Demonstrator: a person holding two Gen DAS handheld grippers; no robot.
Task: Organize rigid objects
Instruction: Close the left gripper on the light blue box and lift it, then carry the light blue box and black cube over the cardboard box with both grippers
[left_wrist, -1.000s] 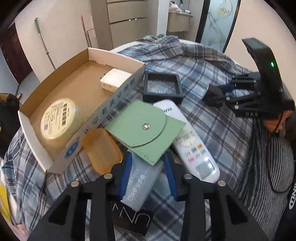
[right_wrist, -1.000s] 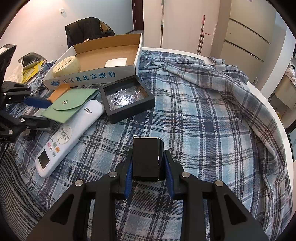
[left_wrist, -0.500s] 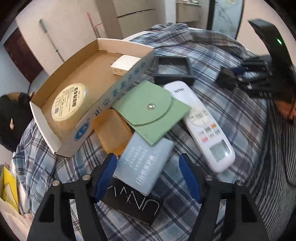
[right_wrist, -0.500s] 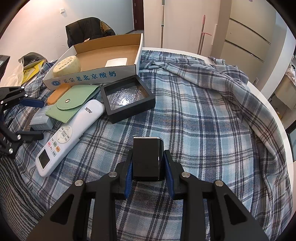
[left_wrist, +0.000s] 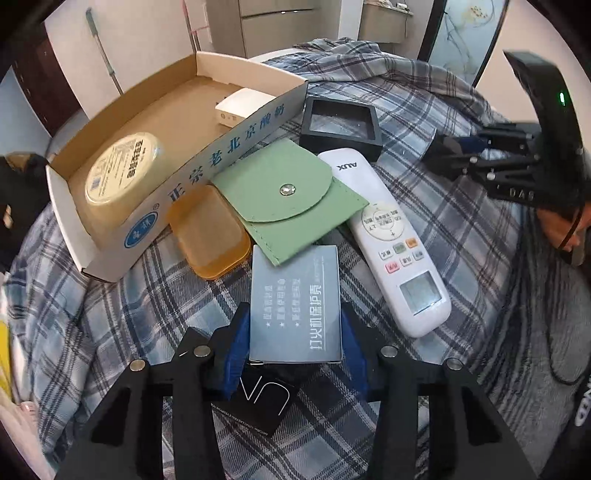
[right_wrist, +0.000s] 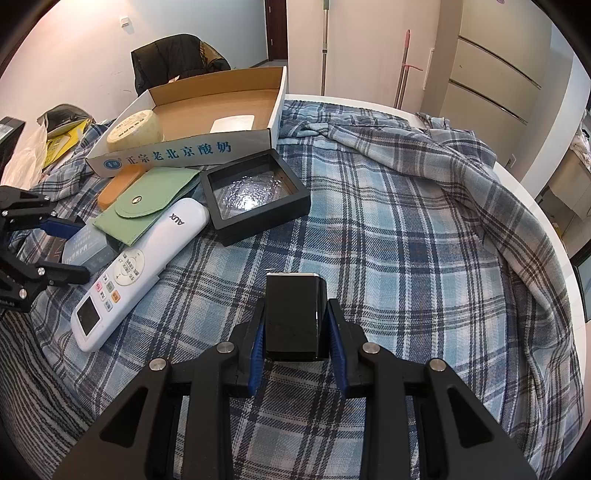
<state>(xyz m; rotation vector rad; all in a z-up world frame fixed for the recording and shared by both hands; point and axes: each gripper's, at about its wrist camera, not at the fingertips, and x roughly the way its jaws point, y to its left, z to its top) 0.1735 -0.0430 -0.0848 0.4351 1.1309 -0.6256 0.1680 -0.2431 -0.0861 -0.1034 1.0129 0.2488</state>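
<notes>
My left gripper (left_wrist: 291, 332) is shut on a grey-blue flat box (left_wrist: 295, 299), its far end under the corner of a green snap pouch (left_wrist: 288, 199). A black card box (left_wrist: 255, 402) lies beneath it. My right gripper (right_wrist: 295, 328) is shut on a small black box (right_wrist: 295, 317) above the plaid bedcover. A cardboard tray (left_wrist: 221, 147) holds a round yellow tin (left_wrist: 122, 170) and a white block (left_wrist: 240, 107). Beside it lie an orange case (left_wrist: 208, 230), a white AUX remote (left_wrist: 391, 236) and a black frame box (left_wrist: 341, 127).
The right gripper shows at the right in the left wrist view (left_wrist: 480, 155); the left one at the left edge in the right wrist view (right_wrist: 40, 243). A crumpled plaid shirt (right_wrist: 424, 147) lies far right. A chair with a jacket (right_wrist: 173, 55) stands behind the tray.
My left gripper opened wide, then closed again on the grey-blue box, which now points straight ahead between the fingers. The right gripper and its black box have not moved.
</notes>
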